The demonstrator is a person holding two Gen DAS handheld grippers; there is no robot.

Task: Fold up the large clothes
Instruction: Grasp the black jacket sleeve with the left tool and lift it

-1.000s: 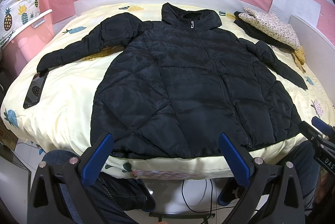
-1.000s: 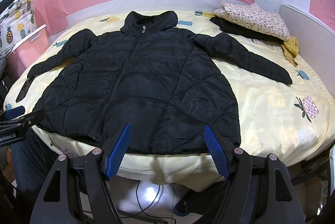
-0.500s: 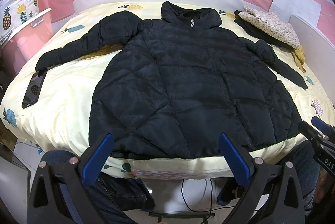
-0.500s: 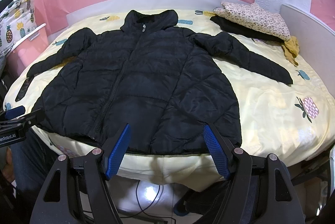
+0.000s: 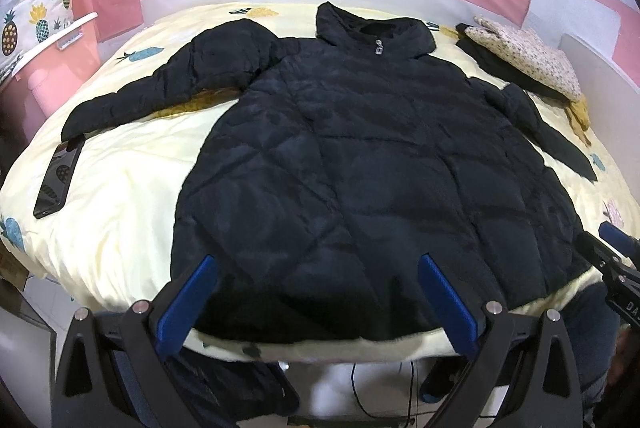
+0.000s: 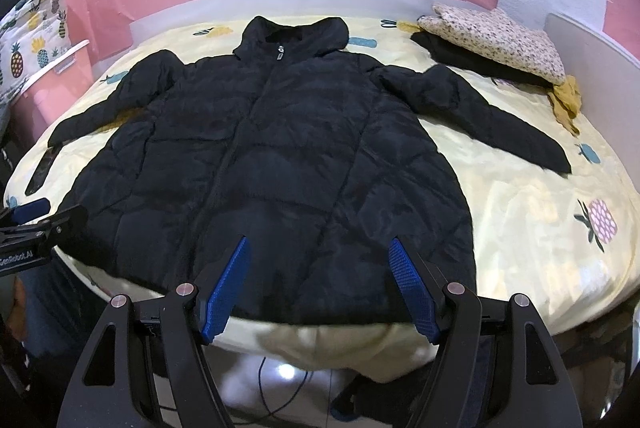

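Observation:
A black quilted puffer jacket (image 5: 360,164) (image 6: 276,156) lies flat and zipped on a pale yellow bedsheet (image 5: 120,212), hood toward the pink wall, both sleeves spread outward. My left gripper (image 5: 318,264) hovers open just above the jacket's hem, nothing between its blue fingers. My right gripper (image 6: 320,248) is open too, over the hem toward the jacket's right side, holding nothing. Each gripper's tip shows at the edge of the other's view.
A dark phone (image 5: 58,178) lies on the sheet by the left sleeve cuff. Folded clothes with a floral piece (image 6: 492,40) on top sit at the far right corner, a mustard cloth (image 6: 566,100) beside them. A pink bin (image 5: 52,68) stands left of the bed. Cables run on the floor below.
Both grippers have moved forward and slightly lower toward the jacket's hem, so the jacket looks larger. Jaws stayed open; the jacket has not moved.

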